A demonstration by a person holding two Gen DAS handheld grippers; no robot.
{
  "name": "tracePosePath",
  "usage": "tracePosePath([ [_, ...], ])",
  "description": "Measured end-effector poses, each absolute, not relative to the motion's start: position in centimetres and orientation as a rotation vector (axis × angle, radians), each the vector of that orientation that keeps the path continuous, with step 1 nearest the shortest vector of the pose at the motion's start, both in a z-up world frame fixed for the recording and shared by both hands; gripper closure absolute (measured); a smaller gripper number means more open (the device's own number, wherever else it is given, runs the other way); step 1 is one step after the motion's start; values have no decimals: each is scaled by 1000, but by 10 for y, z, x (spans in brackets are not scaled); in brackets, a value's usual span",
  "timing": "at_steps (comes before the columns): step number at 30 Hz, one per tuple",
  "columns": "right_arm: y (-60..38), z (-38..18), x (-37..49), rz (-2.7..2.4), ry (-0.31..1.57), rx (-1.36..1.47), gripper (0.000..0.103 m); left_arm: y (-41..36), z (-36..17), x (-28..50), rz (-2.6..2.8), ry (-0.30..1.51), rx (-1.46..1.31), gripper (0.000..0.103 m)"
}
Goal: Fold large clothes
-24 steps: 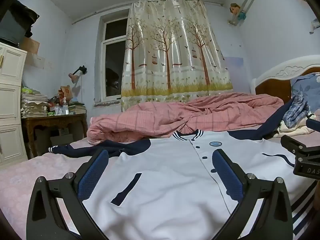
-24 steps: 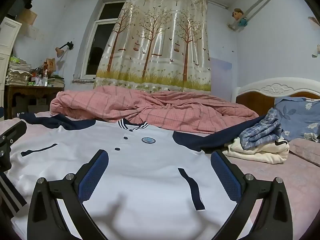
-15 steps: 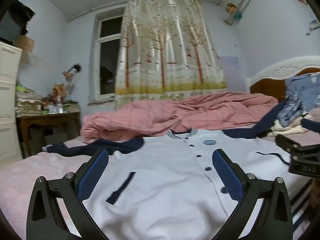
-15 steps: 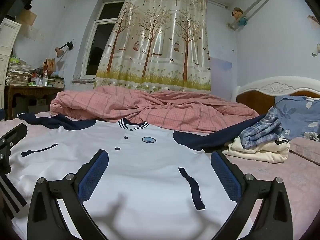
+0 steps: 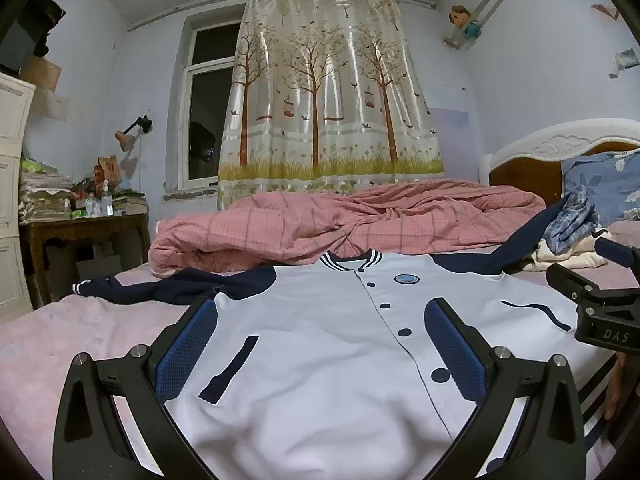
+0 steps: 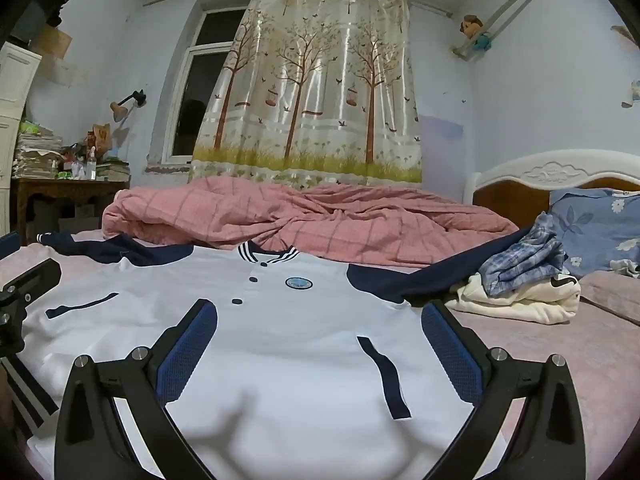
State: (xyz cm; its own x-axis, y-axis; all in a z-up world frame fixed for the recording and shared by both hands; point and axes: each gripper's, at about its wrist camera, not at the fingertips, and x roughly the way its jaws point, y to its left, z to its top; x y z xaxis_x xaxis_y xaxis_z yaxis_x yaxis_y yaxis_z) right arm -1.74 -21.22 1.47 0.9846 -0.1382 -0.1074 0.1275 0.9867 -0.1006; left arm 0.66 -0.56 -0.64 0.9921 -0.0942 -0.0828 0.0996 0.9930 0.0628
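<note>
White jacket [image 5: 320, 360] flat on bed [image 5: 60, 340]; right gripper [image 5: 600, 312] marked "DAS" (jaws wide).

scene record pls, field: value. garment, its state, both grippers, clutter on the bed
garment: white jacket with navy sleeves, striped collar
state: spread flat, front up, buttoned, unfolded
surface: bed with pink sheet
left gripper: open, above the jacket's hem, holding nothing
right gripper: open, above the hem, holding nothing
clutter: pink quilt behind the collar; pile of clothes by one sleeve
</note>
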Motion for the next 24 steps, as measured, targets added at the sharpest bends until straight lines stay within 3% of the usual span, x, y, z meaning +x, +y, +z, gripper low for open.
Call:
tracePosePath([
  [24, -214, 16, -18, -133, 121, -93, 0, -4, -7, 7, -102, 84, 66, 0],
])
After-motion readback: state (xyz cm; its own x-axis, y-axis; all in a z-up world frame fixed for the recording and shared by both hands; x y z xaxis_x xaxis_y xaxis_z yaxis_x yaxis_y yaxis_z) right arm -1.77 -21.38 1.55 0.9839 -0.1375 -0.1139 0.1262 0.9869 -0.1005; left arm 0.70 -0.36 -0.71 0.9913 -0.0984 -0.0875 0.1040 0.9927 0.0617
